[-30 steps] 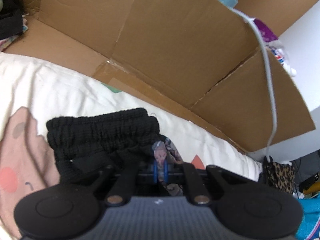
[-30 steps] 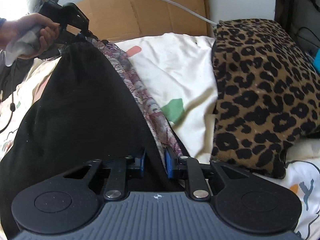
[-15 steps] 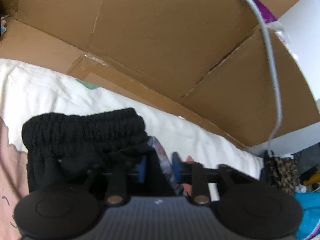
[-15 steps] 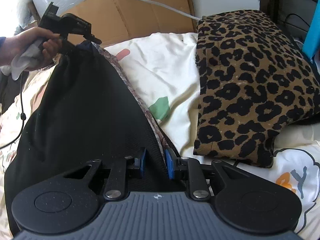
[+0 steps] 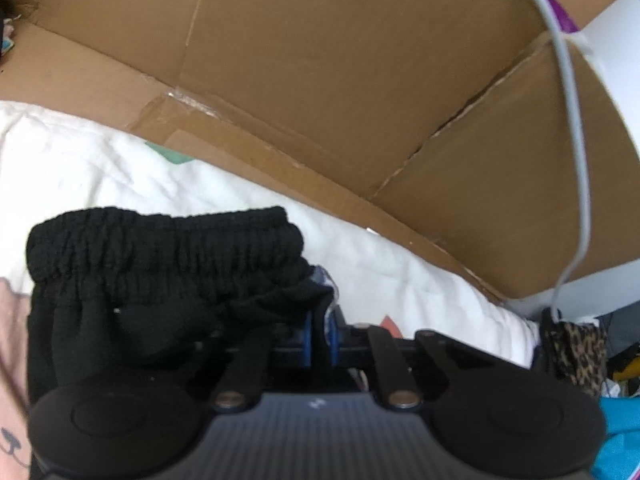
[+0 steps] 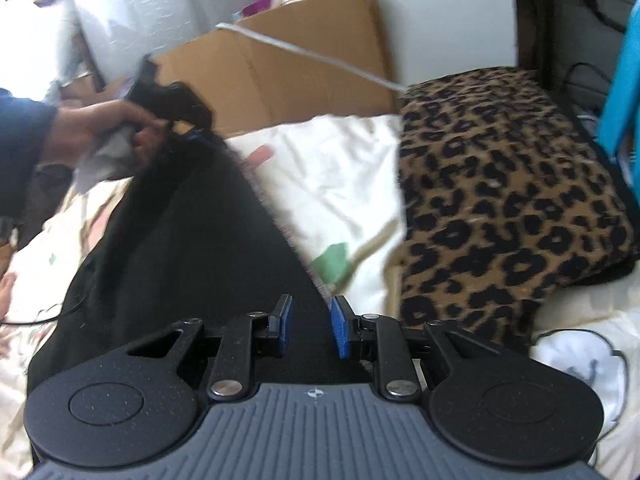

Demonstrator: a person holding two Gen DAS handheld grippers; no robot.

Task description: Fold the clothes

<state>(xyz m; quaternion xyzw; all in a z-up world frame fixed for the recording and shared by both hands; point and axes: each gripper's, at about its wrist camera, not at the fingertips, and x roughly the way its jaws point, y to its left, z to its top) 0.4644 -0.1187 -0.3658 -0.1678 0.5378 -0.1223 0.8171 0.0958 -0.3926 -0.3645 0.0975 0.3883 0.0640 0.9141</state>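
Observation:
A black garment (image 5: 160,256) with a gathered elastic waistband lies over the white printed bed sheet (image 5: 100,168). My left gripper (image 5: 319,332) is closing, its blue pads pinching a bunched black fold at the waistband's right end. In the right wrist view the same garment (image 6: 192,240) stretches from the left gripper (image 6: 172,100), held in a person's hand (image 6: 100,132), down to my right gripper (image 6: 313,326). The right gripper's jaws stand a little apart with the black cloth clamped between the pads. A thin strip of patterned cloth (image 6: 320,280) shows along the garment's right edge.
Flattened cardboard (image 5: 320,80) leans along the far side of the bed, with a white cable (image 5: 576,140) hanging over it. A leopard-print cushion (image 6: 500,200) lies on the bed to the right of the garment. Teal cloth (image 6: 620,80) hangs at the far right.
The left gripper opened, letting go of the patterned cloth, moved down and closed again on the black fold beside the waistband. The right gripper kept its grip; its view shifted slightly.

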